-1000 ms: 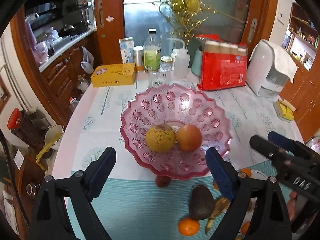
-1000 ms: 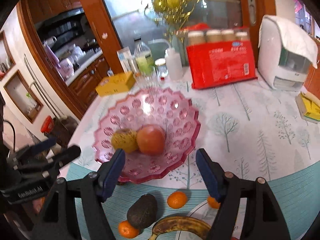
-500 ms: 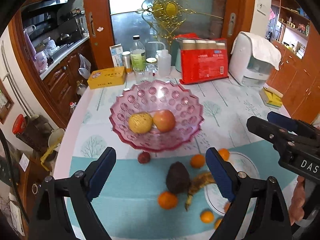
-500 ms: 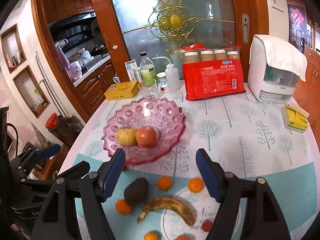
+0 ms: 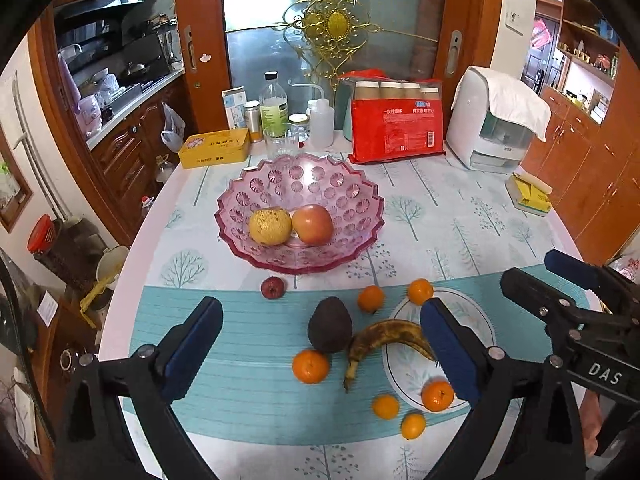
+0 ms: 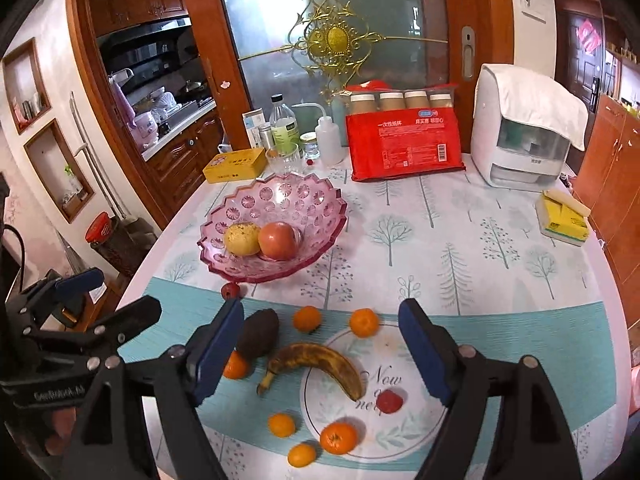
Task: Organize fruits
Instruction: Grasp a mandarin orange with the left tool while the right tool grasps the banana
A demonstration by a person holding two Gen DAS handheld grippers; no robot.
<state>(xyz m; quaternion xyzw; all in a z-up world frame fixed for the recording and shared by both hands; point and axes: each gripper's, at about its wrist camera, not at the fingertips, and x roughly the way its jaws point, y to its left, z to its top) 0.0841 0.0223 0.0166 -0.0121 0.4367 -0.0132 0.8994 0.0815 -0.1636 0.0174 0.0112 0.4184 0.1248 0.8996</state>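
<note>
nearest the cameras, the left gripper [image 5: 320,344] and the right gripper [image 6: 320,350] both hang above the table's near edge with their blue pads wide apart and nothing between them; both sets of jaws have just been opening further. below them, on the teal placemat [image 5: 248,344], the loose fruit is scattered: a spotted brown banana [image 6: 316,360] lies with one end over the rim of the round printed mat [image 6: 400,432], a dark avocado [image 5: 330,328] sits just beside its stem end, and small oranges [image 6: 338,436] are dotted around, some on the round mat, some off it. a little red fruit [image 6: 390,400] rests on the round mat near the banana's tip, and another dark red one [image 5: 273,287] sits just in front of the bowl. past the placemat, on the tree-print tablecloth [image 6: 460,240], stands the pink glass bowl [image 5: 340,184], holding a yellow pear [image 5: 270,226] and a red apple [image 5: 313,224] touching side by side. behind the bowl are a yellow tin [image 5: 214,147], a glass [image 5: 281,141], bottles [image 5: 274,108], a red pack of paper cups [image 6: 402,142] and a white appliance [image 6: 520,136] with a cloth over it. a yellow packet [image 6: 562,220] lies near the table's right edge.
</note>
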